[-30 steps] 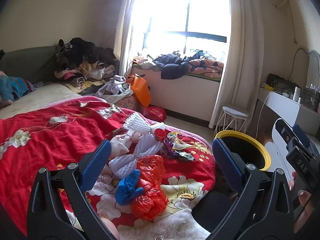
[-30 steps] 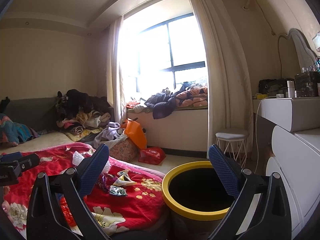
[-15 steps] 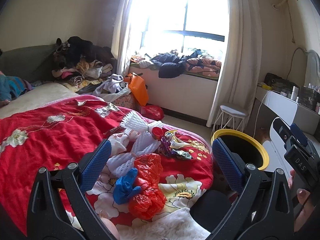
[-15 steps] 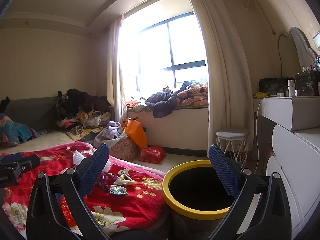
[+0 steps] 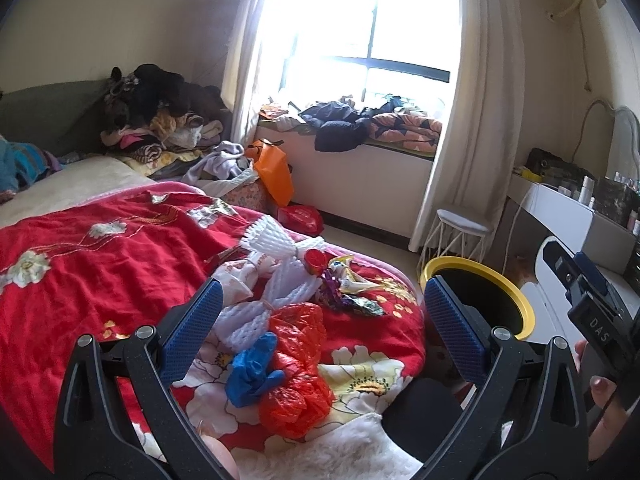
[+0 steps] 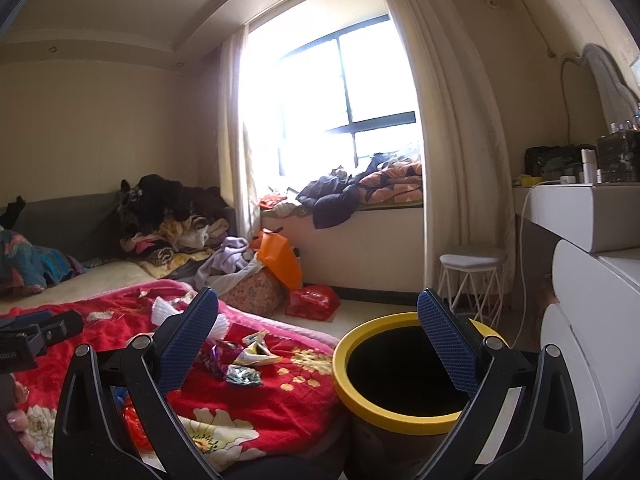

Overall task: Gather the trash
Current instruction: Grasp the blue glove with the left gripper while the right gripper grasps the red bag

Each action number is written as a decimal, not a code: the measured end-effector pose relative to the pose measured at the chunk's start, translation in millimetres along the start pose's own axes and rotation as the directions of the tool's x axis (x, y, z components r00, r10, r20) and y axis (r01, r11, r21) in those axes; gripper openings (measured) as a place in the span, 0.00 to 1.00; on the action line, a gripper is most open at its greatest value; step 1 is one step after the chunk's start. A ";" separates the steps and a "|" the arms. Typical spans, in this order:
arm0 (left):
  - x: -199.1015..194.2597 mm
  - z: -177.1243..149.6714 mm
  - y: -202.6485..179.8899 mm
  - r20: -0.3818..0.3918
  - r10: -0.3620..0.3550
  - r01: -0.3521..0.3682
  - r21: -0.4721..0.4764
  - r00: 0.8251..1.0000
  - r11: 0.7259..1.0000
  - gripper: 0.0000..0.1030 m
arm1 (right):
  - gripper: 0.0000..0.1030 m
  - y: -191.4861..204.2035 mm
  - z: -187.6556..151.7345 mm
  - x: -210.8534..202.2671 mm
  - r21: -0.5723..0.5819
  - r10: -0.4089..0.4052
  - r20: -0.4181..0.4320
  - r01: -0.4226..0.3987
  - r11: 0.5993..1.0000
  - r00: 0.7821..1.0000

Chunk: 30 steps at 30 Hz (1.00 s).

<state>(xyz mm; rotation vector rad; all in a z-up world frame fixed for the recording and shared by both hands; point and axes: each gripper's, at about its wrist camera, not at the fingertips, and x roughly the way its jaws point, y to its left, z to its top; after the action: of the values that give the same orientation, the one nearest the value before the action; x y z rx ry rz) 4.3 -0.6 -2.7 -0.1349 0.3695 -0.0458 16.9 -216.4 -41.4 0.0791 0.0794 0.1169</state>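
Hovering with jaws spread wide and empty, the left gripper [image 5: 320,322] is drifting nearer the trash pile [image 5: 294,326] at the bed's [image 5: 80,280] foot edge, while the right gripper [image 6: 318,338], equally apart, is holding beside the yellow-rimmed bin [image 6: 352,390].

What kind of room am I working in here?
Most likely a lived-in bedroom: a bed with a red floral blanket, clothes heaped on the window seat, and a dressing table along the right wall.
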 end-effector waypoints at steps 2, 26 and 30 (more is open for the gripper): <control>1.7 1.0 4.8 -0.004 0.015 -0.015 -0.017 1.000 1.000 0.91 | 0.94 6.5 -0.4 4.7 -0.002 0.032 -0.022 -0.032 0.999 0.999; 8.1 -5.0 127.9 -0.087 0.184 -0.200 -0.229 0.979 0.953 0.91 | 0.94 114.3 -9.8 87.7 -0.017 0.395 -0.338 -0.425 0.905 0.854; 15.2 -15.6 145.3 -0.147 0.142 -0.175 -0.247 0.979 0.953 0.91 | 0.94 115.3 -22.0 106.2 0.008 0.393 -0.405 -0.427 0.904 0.826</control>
<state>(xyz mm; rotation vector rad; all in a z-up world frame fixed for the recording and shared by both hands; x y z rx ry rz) 15.7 140.3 -42.9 -0.3616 0.5126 0.1551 107.1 -87.9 -61.5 -0.0142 0.4683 0.5719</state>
